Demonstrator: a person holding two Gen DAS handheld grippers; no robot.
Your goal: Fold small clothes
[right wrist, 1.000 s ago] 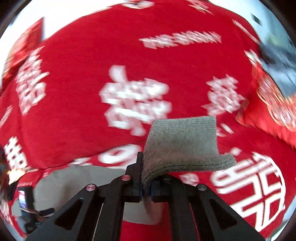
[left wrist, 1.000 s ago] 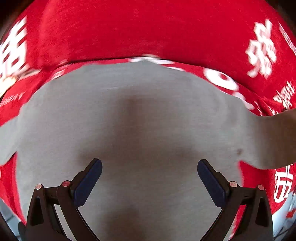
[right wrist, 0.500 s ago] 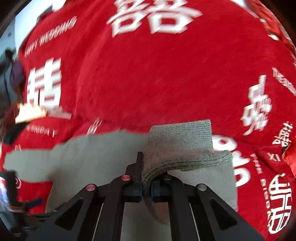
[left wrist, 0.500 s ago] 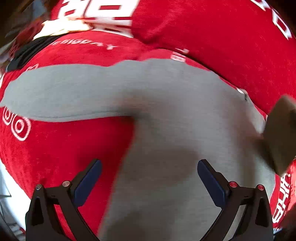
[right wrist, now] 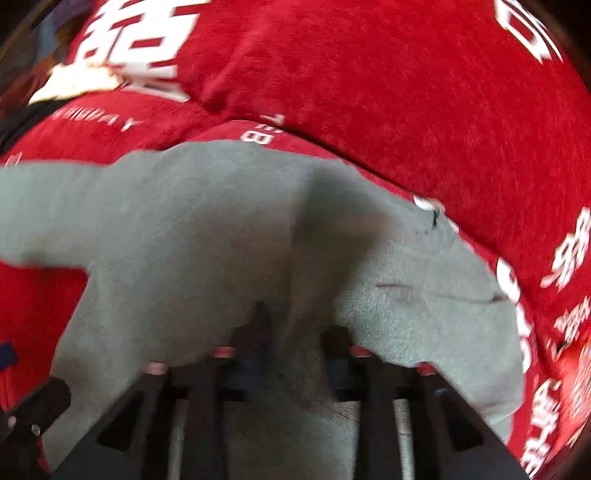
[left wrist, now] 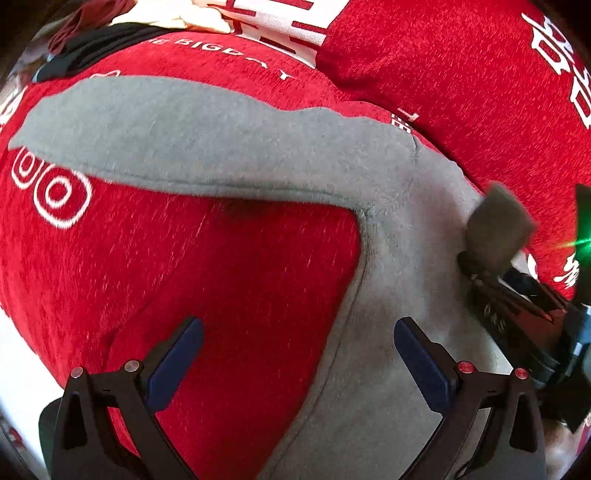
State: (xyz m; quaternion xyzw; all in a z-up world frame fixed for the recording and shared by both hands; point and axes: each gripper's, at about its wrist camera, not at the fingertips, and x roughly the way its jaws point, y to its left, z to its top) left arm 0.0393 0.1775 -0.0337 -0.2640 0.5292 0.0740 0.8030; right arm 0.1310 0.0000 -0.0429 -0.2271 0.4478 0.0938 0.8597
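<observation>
— Fleece, soft and grey: was that what the garment [left wrist: 229, 147] looked like?

— It was. The grey garment lay flat on a red plush cover [left wrist: 221, 280] printed with white characters and ring shapes. One long sleeve ran out to the left in the left wrist view, tapering to a rounded end, and a stitched seam curved where the sleeve met the body.

— And the left hand-held gripper [left wrist: 299, 354]?

— Its jaws stood wide apart with nothing between them, hovering above the edge where grey cloth met red pile. The pads [left wrist: 421, 365] were dark blue and flat, on black arms with small red screws.

— What about the right hand-held gripper [right wrist: 291, 343]?

— Its own view was blurred. The jaws had just been opening, and a darker fold of the garment sat between the fingers; the pads no longer seemed to press on it. In the left wrist view a ribbed, darker grey cuff [left wrist: 496, 225] stood up at the tip of that gripper, over the garment's right part.

— Anything else on the cover?

— A second red cushion-like fold [right wrist: 369, 81] rose behind the garment, and some dark and pale cloth [left wrist: 122, 29] lay at the far left corner, too small to make out.
</observation>
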